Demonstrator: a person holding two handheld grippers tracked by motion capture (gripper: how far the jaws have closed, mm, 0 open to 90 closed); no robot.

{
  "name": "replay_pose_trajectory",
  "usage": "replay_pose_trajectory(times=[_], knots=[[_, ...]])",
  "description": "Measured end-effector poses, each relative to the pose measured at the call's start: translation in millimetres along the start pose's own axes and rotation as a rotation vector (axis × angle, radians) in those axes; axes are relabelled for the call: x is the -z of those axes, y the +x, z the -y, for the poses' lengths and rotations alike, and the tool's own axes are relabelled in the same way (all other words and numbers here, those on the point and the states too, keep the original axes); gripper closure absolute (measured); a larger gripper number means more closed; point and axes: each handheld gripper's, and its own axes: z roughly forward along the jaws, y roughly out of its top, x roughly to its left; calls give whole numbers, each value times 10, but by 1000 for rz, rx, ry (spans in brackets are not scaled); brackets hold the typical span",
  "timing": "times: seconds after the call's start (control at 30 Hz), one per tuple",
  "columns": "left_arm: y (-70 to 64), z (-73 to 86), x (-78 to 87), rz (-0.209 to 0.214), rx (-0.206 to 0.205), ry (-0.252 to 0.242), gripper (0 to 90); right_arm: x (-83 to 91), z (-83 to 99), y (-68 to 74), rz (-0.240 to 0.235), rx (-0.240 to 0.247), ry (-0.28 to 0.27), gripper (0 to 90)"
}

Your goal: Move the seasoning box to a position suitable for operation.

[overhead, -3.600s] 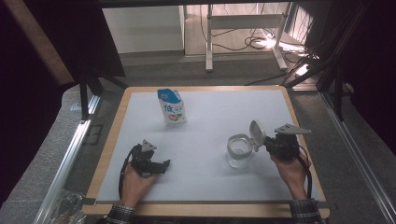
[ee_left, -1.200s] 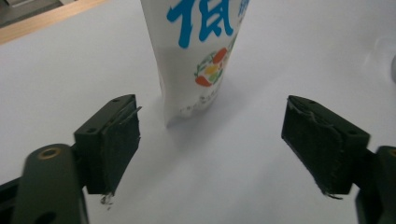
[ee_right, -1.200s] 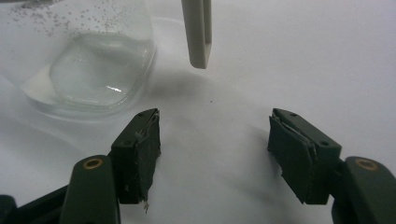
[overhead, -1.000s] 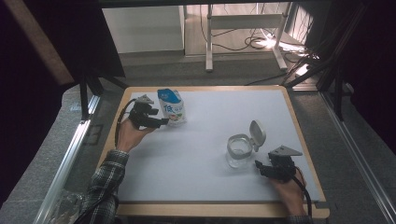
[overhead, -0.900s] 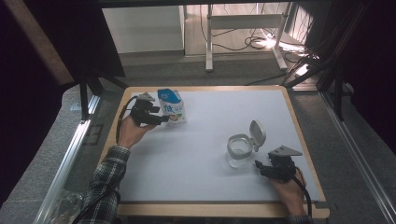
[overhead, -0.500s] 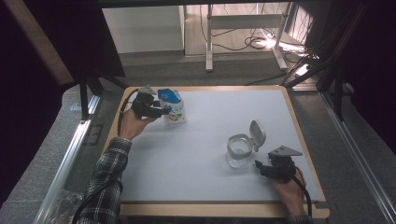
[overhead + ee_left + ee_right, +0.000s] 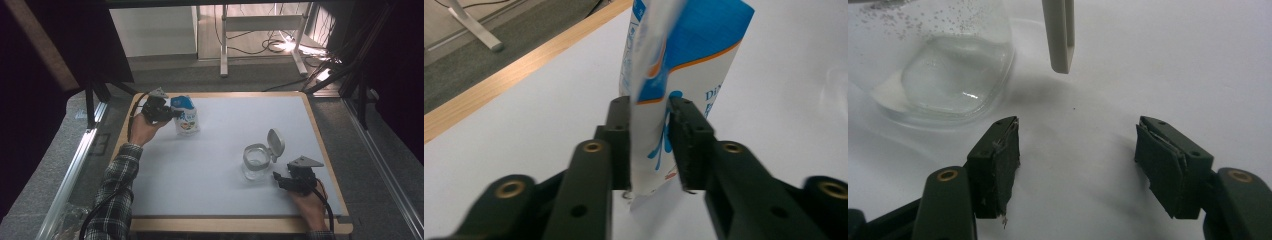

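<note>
A blue and white pouch (image 7: 185,115) stands upright near the table's far left. My left gripper (image 7: 172,114) is at its left side; in the left gripper view the jaws are closed on the pouch (image 7: 674,95), pinching its lower edge, gripper (image 7: 649,145). A clear glass jar (image 7: 256,161) with its grey flip lid (image 7: 275,144) standing open sits at the right. My right gripper (image 7: 278,179) rests on the table just right of and nearer than the jar, open and empty. In the right gripper view (image 7: 1075,165) the jar (image 7: 943,65) is ahead on the left.
The white mat (image 7: 225,195) covers the wooden-edged table (image 7: 225,225). A metal rail (image 7: 75,170) runs along the left side. Cables and table legs lie on the floor beyond the far edge.
The left hand moved from the near left of the table to the pouch and the gripper closed on it. The right gripper drew back slightly from the jar and stays open.
</note>
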Motion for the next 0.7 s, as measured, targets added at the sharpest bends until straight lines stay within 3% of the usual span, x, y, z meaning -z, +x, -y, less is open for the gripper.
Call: replay_pose_trajectory(times=[0.23, 0.5, 0.7], knots=[[-32, -5, -13, -9, -19, 4, 870, 0, 0, 0, -1, -1, 0, 348], [-43, 7, -2, -3, -5, 2, 896, 0, -1, 0, -1, -2, 1, 348], [-50, 58, 18, 14, 20, -36, 898, 0, -2, 1, 0, -1, 1, 347]])
